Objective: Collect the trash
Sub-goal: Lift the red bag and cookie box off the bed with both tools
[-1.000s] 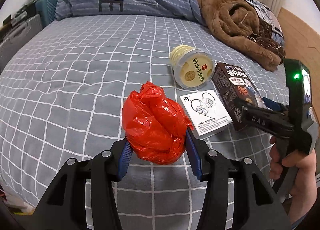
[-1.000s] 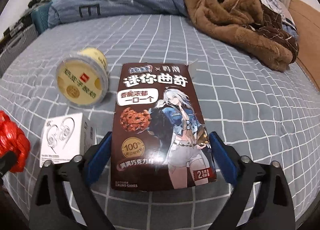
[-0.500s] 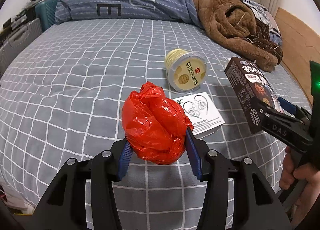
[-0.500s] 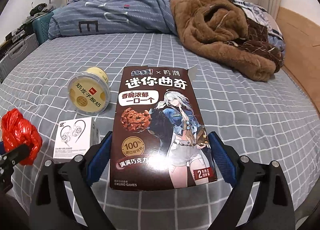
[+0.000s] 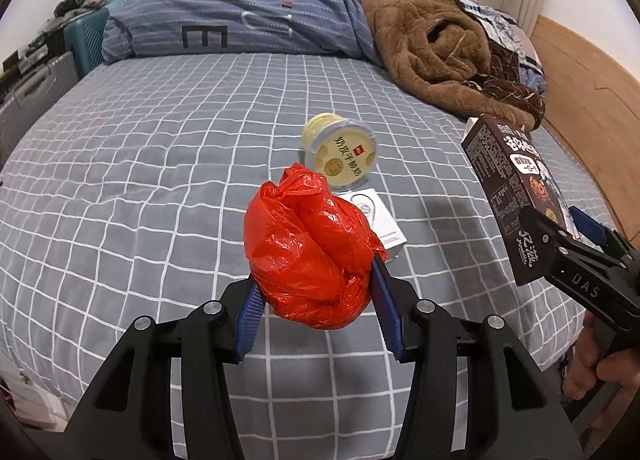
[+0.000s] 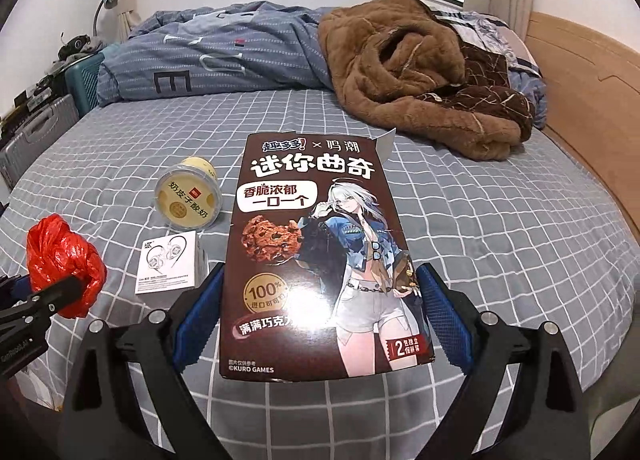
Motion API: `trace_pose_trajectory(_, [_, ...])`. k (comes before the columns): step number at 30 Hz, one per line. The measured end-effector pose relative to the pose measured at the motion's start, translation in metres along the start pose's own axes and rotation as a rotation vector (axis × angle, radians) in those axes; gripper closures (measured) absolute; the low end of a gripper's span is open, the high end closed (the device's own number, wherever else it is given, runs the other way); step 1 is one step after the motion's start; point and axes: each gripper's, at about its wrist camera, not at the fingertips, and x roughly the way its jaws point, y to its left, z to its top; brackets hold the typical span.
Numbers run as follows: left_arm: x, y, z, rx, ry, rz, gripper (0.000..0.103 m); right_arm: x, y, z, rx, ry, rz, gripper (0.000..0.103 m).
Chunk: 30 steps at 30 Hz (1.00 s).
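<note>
My left gripper [image 5: 316,296] is shut on a crumpled red plastic bag [image 5: 312,252] and holds it above the bed. The bag also shows at the left of the right wrist view [image 6: 60,260]. My right gripper [image 6: 320,292] is shut on a dark brown cookie box [image 6: 320,252] and holds it lifted off the bed; the box also shows at the right of the left wrist view [image 5: 516,196]. A yellow yogurt cup [image 5: 340,152] lies on its side on the bed, and a small white earphone box [image 5: 380,220] lies just in front of it.
The bed has a grey checked sheet [image 5: 160,180]. A blue duvet [image 5: 240,20] and a brown fleece coat [image 5: 440,48] are piled at the far end. A wooden headboard [image 5: 588,80] runs along the right. Suitcases [image 5: 36,88] stand at the left.
Both grippers have risen from the bed with their loads. The cookie box has left the sheet, and the red bag is higher above it.
</note>
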Motion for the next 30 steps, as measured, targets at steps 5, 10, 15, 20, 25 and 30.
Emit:
trace_pose_trajectory(5, [-0.011,-0.007,-0.005,0.012,-0.007,-0.015,0.055,-0.017,-0.001,-0.003,0.008,-0.02,0.003,0.015])
trace_pose_trajectory(10, [-0.024,-0.011,-0.009,0.017,-0.02,-0.022,0.055,-0.03,-0.002,-0.006,0.02,-0.026,0.015,0.014])
trace_pose_trajectory(15, [-0.034,-0.013,-0.013,0.019,-0.027,-0.037,0.055,-0.042,-0.003,-0.011,0.024,-0.028,0.024,0.014])
trace_pose_trajectory(20, [-0.044,-0.016,-0.02,0.02,-0.024,-0.044,0.055,-0.053,-0.007,-0.013,0.023,-0.041,0.023,0.015])
trace_pose_trajectory(25, [-0.054,-0.02,-0.025,0.019,-0.026,-0.058,0.055,-0.064,-0.008,-0.018,0.022,-0.043,0.027,0.015])
trace_pose_trajectory(30, [-0.067,-0.027,-0.031,0.033,-0.036,-0.06,0.055,-0.079,-0.008,-0.03,0.025,-0.04,0.035,0.015])
